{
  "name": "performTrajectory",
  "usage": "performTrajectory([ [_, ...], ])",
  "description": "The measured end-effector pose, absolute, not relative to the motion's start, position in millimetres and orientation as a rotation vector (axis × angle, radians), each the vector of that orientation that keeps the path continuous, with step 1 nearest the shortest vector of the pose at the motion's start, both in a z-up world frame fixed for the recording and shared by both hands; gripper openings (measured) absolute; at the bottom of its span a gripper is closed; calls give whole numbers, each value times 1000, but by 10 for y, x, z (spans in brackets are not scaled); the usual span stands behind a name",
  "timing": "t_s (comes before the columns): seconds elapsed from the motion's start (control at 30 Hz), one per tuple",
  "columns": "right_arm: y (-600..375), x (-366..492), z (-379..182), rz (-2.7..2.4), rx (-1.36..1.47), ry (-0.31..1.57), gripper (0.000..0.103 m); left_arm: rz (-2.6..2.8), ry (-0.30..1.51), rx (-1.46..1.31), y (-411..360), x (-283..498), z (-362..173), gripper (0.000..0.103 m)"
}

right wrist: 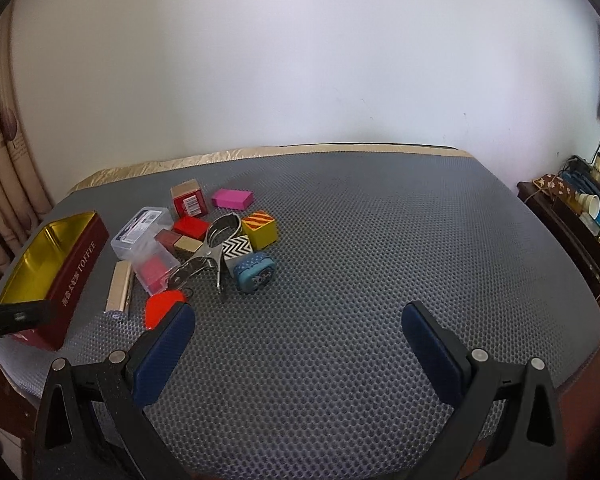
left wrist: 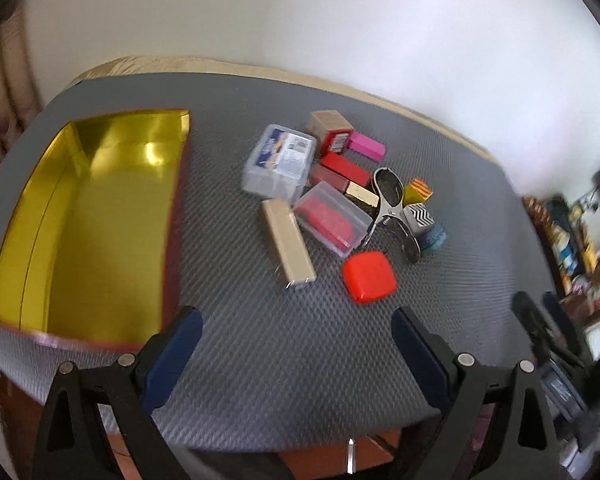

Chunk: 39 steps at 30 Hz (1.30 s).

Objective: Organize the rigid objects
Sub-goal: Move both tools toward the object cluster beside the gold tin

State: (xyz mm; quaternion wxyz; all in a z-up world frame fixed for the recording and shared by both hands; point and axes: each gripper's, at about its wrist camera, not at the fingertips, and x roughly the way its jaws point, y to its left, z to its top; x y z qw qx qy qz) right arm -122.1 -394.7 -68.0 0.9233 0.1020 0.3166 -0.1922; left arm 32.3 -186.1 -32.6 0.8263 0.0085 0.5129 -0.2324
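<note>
Both grippers open & empty, left gripper [left wrist: 296, 344], right gripper [right wrist: 296, 340], gold-lined tin [left wrist: 80, 232] near table [right wrist: 360, 240] left edge, small-object pile [left wrist: 332, 196] just beside it.

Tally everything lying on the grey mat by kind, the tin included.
Open tin: 1
Clear plastic boxes: 2
Plain small blocks: 4
Patterned cubes: 2
Metal clip: 1
Barcoded red box: 1
Long beige bar: 1
Red-orange rounded case: 1
Blue case: 1
Total: 14
</note>
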Motion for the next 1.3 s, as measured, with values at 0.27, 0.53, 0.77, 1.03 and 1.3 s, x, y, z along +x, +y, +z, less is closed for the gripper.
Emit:
performTrajectory([
  [0.27, -4181, -1178, -754, -368, 330, 700, 103, -415, 1084, 109, -2092, 665, -518, 98],
  [0.53, -4305, -1223, -665, -346, 410, 665, 103, -390, 1136, 140, -2157, 877, -761, 98],
  [0.77, -4305, -1147, -767, -330, 422, 707, 103, -374, 1161, 203, -2256, 985, -918, 73],
  [1.03, -4284, -1121, -811, -324, 421, 717, 103, -378, 1174, 210, -2287, 1079, -926, 73],
  [1.3, -4303, -1116, -819, -322, 434, 719, 103, -412, 1183, 249, -2511, 1063, -825, 73],
])
